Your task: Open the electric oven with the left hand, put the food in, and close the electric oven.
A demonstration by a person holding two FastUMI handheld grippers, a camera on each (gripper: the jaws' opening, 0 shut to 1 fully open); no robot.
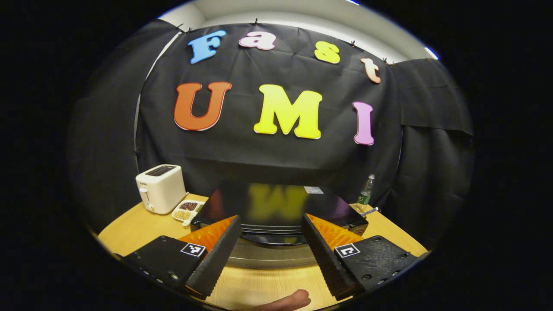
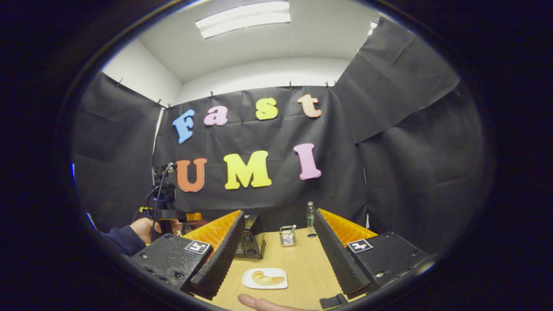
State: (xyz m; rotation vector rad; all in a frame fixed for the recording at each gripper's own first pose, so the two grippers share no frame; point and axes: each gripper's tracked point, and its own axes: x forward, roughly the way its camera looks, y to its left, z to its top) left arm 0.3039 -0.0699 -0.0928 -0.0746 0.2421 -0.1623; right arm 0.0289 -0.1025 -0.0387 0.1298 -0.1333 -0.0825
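Black oven (image 1: 276,207) is seen just ahead of the left gripper (image 1: 270,233), its glossy top framed between the spread jaws, nothing pinched. Right gripper (image 2: 278,231) is held with jaws spread and empty; croissant (image 2: 267,277) on a white plate (image 2: 250,283) lies on the wood table (image 2: 302,263) between them, lower down.

The electric oven (image 2: 249,242) sits half hidden behind the right tool's finger, its door out of sight.
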